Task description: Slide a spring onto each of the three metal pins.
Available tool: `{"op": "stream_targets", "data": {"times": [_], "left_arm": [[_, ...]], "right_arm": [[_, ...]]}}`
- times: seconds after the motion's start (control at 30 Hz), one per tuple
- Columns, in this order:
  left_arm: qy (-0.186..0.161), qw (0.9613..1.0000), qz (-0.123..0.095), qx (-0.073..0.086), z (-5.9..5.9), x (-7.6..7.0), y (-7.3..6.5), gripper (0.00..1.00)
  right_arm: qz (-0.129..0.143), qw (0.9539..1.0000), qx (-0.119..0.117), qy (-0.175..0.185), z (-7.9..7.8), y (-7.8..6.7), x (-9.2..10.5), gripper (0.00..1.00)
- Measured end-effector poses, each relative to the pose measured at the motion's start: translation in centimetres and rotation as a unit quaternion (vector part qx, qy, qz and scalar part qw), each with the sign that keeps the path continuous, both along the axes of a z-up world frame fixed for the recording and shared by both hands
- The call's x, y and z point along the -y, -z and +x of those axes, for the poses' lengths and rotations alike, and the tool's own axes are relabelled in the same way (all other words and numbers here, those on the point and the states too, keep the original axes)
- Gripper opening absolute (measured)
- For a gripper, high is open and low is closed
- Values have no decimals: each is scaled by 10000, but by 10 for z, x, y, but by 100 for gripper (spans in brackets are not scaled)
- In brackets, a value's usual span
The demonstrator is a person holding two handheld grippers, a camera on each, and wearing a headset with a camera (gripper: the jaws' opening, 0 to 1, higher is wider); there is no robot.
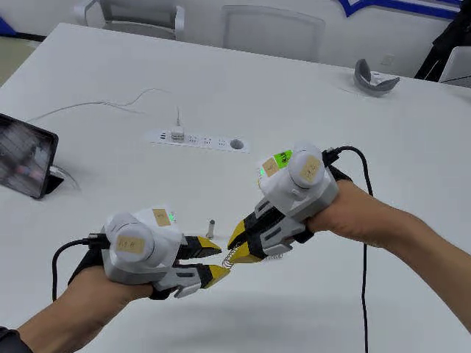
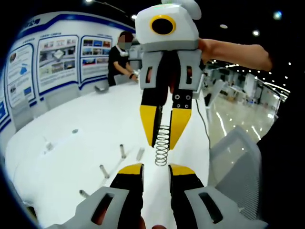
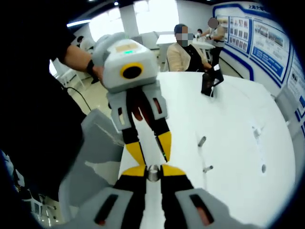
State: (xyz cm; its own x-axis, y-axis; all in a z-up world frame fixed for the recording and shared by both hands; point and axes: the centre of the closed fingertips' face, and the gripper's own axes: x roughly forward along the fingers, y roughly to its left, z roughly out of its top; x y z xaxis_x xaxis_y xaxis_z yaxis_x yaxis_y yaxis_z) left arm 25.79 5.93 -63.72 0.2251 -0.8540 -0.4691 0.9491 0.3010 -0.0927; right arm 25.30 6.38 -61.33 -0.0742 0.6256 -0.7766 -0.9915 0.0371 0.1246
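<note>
Above the white worktop (image 1: 243, 88), the right claw (image 1: 240, 246) was closed on one end of a spring (image 2: 162, 148), which stuck out from between its yellow tips. Opposite it, just beside the free end of the spring, the left claw (image 1: 214, 259) stood a little open and held nothing. Short metal pins (image 2: 123, 151) were on the worktop beyond both claws, apart from the spring.

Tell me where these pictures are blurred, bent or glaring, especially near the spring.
Head view: even light, soft shadows on the table, the tablet screen smeared. Left gripper view: fisheye curves the wall panels, floor shows glare, the spring is sharp. Right gripper view: the top is washed out by bright light, the edges bend.
</note>
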Motion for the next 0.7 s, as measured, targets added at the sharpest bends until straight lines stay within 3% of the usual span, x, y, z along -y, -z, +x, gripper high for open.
{"op": "stream_targets", "data": {"times": [0.43, 0.7], "left_arm": [[-464, 9987, 94, -184, 4, -33, 14, 27], [-852, 9959, 82, -304, 9, -54, 21, 32]], "right_arm": [[-181, 9997, 36, 141, 8, 14, 3, 12], [-265, 9991, -18, 333, 17, 30, 9, 12]]}}
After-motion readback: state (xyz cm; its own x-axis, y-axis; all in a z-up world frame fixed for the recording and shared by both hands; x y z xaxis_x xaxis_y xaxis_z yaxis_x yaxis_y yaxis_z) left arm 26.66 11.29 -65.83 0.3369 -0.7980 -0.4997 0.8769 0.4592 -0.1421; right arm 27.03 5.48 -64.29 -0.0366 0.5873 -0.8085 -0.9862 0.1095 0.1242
